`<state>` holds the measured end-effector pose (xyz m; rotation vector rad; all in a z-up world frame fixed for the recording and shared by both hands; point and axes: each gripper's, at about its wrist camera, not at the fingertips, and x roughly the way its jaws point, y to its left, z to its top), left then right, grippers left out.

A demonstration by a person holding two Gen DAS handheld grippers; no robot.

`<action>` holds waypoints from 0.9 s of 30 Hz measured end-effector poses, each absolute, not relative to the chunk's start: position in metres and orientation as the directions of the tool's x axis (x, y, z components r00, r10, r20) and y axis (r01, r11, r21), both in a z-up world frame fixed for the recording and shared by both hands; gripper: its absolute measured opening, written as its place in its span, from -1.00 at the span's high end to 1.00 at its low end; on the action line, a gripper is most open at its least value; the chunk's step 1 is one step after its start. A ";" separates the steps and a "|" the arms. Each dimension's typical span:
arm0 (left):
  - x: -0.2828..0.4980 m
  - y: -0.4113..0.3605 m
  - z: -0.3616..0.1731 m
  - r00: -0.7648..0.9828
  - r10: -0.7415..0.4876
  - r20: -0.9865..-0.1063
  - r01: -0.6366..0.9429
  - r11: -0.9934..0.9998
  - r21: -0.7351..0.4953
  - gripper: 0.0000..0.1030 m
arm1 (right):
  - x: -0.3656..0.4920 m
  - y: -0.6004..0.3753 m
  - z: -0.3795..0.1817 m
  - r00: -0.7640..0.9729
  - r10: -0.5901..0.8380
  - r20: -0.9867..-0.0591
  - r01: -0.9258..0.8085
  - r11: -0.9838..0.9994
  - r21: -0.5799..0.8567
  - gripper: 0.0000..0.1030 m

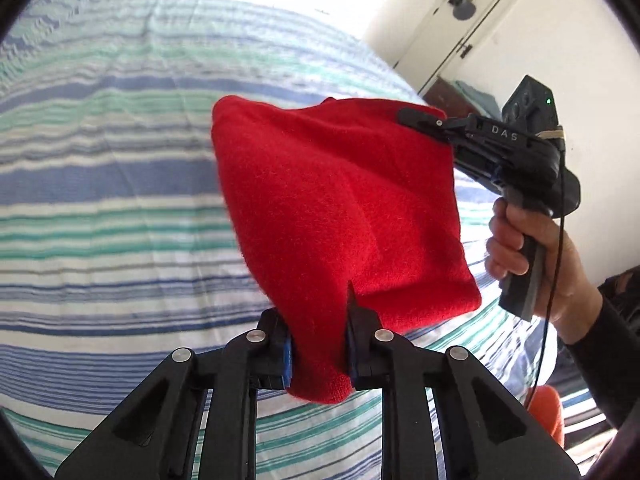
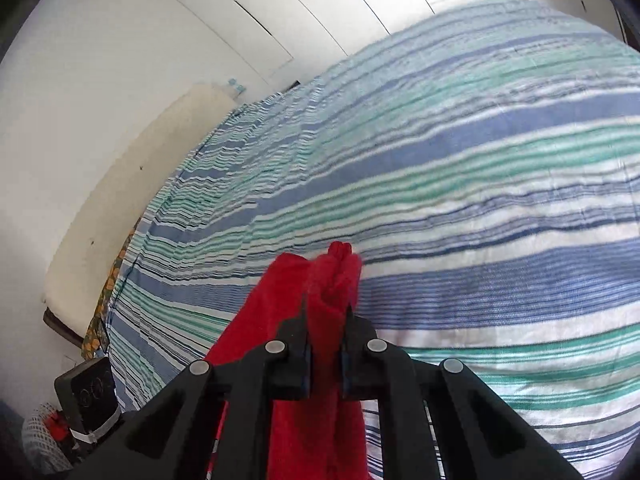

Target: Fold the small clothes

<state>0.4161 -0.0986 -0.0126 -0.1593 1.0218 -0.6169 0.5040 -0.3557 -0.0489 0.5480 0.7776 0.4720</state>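
Black left gripper [image 1: 320,344] clamps one corner of a red fleece cloth [image 1: 340,200].

Fuzzy and soft, the cloth hangs in the air above the striped bedspread [image 1: 100,200], its long axis stretched from this corner up to the right gripper [image 1: 420,122]. That gripper is closed on the opposite, bunched corner, held by a hand [image 1: 532,256].

Fuzzy, matt red knit garment [image 1: 340,208], soft-napped. Woven striped bedspread [image 1: 120,200], matt and faintly ribbed. Matt black plastic on the left hand-held gripper [image 1: 320,340] and right hand-held gripper [image 2: 325,344], with shiny metal pivot pins [image 2: 276,347] and blue pads.
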 end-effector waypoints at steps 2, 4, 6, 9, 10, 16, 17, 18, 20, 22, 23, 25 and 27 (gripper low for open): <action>0.418 -0.095 -0.001 0.392 -0.553 -0.735 0.415 0.819 -0.395 0.62 | 0.501 -0.358 -0.031 0.644 0.585 -0.492 -0.218 0.758 0.615 0.80; 0.426 -0.099 -0.004 0.392 -0.535 -0.748 0.406 0.831 -0.381 0.40 | 0.503 -0.354 -0.021 0.652 0.584 -0.483 -0.226 0.758 0.612 0.80; 0.428 -0.102 -0.019 0.409 -0.449 -0.794 0.355 0.880 -0.315 -0.14 | 0.507 -0.350 -0.025 0.643 0.554 -0.529 -0.197 0.787 0.585 0.72; 0.410 -0.097 -0.038 0.456 -0.299 -0.838 0.288 0.941 -0.179 -0.48 | 0.508 -0.346 -0.040 0.634 0.364 -0.683 -0.066 0.905 0.421 -0.53; 0.397 -0.094 -0.041 0.455 -0.289 -0.842 0.291 0.942 -0.167 -0.50 | 0.501 -0.346 -0.040 0.647 0.318 -0.693 -0.046 0.923 0.381 -0.76; 0.296 -0.101 -0.029 0.636 -0.016 -0.772 0.256 0.948 0.191 -0.85 | 0.422 -0.344 -0.032 0.670 0.198 -0.716 -0.034 0.971 0.237 -0.86; 0.277 -0.104 -0.024 0.666 0.026 -0.746 0.235 0.941 0.243 -0.91 | 0.401 -0.338 -0.032 0.662 0.190 -0.725 -0.049 0.976 0.212 -0.94; 0.266 -0.103 -0.020 0.681 0.065 -0.730 0.214 0.935 0.283 -0.94 | 0.383 -0.333 -0.032 0.653 0.184 -0.735 -0.060 0.979 0.193 -0.96; 0.236 -0.102 -0.013 0.722 0.150 -0.676 0.161 0.913 0.375 -0.96 | 0.340 -0.323 -0.039 0.628 0.175 -0.758 -0.075 0.983 0.166 -0.97; 0.223 -0.096 -0.007 0.710 0.144 -0.689 0.163 0.919 0.359 -0.96 | 0.295 -0.316 -0.048 0.588 0.154 -0.794 -0.069 0.988 0.141 -0.97; 0.220 -0.092 -0.006 0.683 0.122 -0.720 0.181 0.927 0.329 -0.96 | 0.275 -0.311 -0.052 0.570 0.139 -0.810 -0.060 0.990 0.128 -0.97; 0.206 -0.087 -0.001 0.605 0.076 -0.793 0.219 0.941 0.257 -0.95 | 0.234 -0.301 -0.057 0.527 0.102 -0.844 -0.039 0.995 0.095 -0.98; 0.203 -0.082 0.006 0.553 0.057 -0.831 0.227 0.950 0.216 -0.95 | 0.197 -0.293 -0.056 0.505 0.071 -0.860 -0.018 0.997 0.072 -0.98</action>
